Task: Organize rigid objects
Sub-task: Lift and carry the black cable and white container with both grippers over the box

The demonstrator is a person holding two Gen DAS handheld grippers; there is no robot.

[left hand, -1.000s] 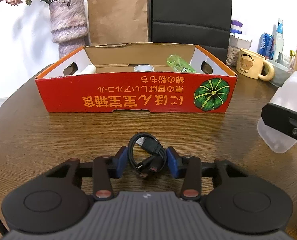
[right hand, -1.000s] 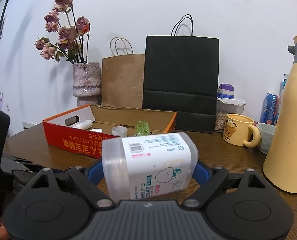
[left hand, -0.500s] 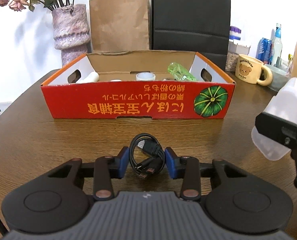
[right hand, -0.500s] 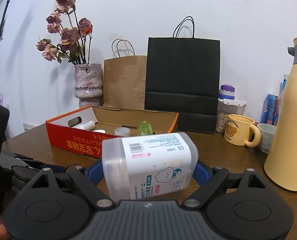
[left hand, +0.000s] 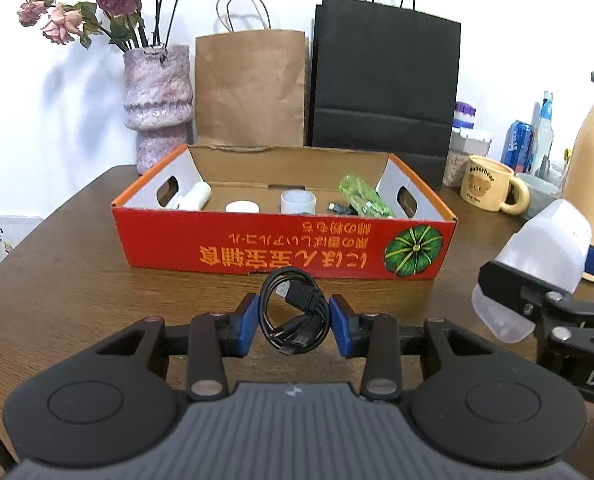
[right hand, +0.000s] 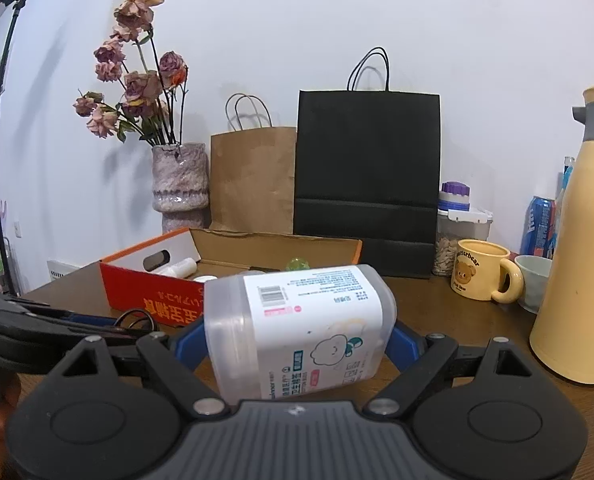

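Table: my two grippers work over a dark brown wooden table (left hand: 57,280) that stands against a white wall (right hand: 417,20).
Landmark: a red cardboard box (left hand: 281,244), open-topped, sits mid-table; every place below is given from it.
Behind the box: one vase of dried roses (left hand: 157,108), one brown paper bag (left hand: 249,88), one black paper bag (left hand: 385,84), side by side along the wall.
Right of the box: one yellow bear mug (left hand: 489,188), one cream thermos (right hand: 581,272), one blue can (right hand: 539,228), one lidded jar (right hand: 459,232).
Inside the box: one white tube, one white cap, one white cup, one green translucent piece; a dark item beside the green piece is too small to name.
My left gripper (left hand: 295,320): clenched on one coiled black USB cable (left hand: 295,316), blue pads pressing both sides of the coil, just in front of the box's near wall.
My right gripper (right hand: 293,344): jaws wide, grasping one translucent plastic container (right hand: 297,328) with a white label, lying sideways between the pads, in front of the box and to its right.
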